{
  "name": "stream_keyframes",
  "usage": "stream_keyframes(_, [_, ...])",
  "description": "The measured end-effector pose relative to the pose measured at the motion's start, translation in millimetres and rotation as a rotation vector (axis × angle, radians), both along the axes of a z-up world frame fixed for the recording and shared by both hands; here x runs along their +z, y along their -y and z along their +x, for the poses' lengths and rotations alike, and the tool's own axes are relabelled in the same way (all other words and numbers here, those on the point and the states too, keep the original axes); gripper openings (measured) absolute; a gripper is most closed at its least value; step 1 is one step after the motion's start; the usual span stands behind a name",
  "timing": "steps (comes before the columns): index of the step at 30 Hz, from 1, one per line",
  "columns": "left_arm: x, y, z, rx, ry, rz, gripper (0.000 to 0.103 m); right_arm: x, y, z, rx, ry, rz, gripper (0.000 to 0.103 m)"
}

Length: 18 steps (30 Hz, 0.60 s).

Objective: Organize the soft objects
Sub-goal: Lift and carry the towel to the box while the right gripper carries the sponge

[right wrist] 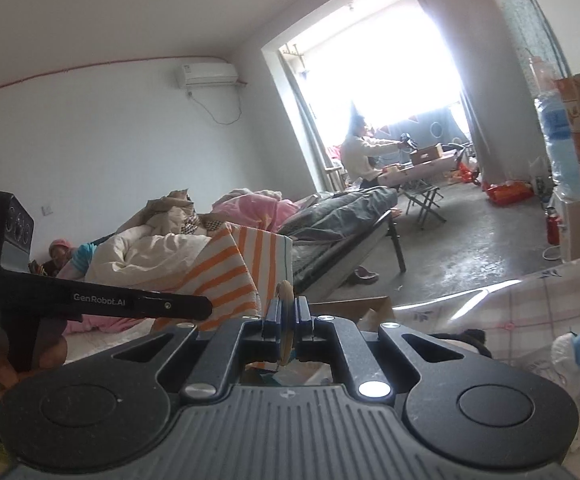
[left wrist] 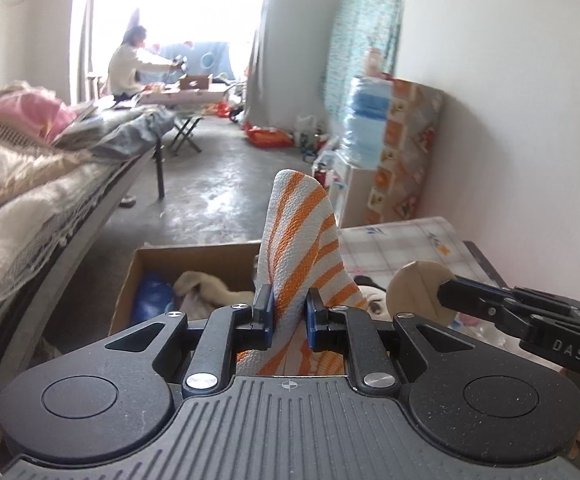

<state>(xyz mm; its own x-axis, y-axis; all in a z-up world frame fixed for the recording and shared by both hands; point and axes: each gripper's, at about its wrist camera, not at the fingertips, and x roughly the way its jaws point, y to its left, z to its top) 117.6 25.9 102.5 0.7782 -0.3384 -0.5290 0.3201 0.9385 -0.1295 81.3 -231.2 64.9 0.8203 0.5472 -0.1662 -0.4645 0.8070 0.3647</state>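
Above the open cardboard box (left wrist: 194,264) by the bed, we are lifting a limp, light orange-striped towel (left wrist: 302,240), left gripper (left wrist: 288,312) fingers clamping one fold, right gripper (right wrist: 286,316) fingers pinching a thin beige disc (right wrist: 285,292).

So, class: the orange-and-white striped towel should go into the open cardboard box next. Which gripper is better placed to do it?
Left. The left gripper is shut on the orange-and-white striped towel, directly above the open cardboard box. The right gripper is pinching a tan disc.
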Motion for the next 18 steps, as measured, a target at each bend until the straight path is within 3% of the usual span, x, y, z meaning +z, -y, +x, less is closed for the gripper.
stream_keyframes(4, [-25,-33,24,0.018,-0.090,-0.099,0.014,3,-35,13,0.043,-0.004,-0.050,0.006])
stream_keyframes(8, [-68,-72,52,0.023,-0.229,-0.222,0.014,-4,-67,27,0.063,-0.037,-0.115,0.006])
stream_keyframes(13, [-109,-100,74,0.077,-0.303,-0.201,0.014,-16,-99,41,0.080,-0.087,-0.193,0.006])
stream_keyframes(18, [-121,-117,72,0.086,-0.322,-0.193,0.014,-22,-116,50,0.087,-0.107,-0.232,0.006])
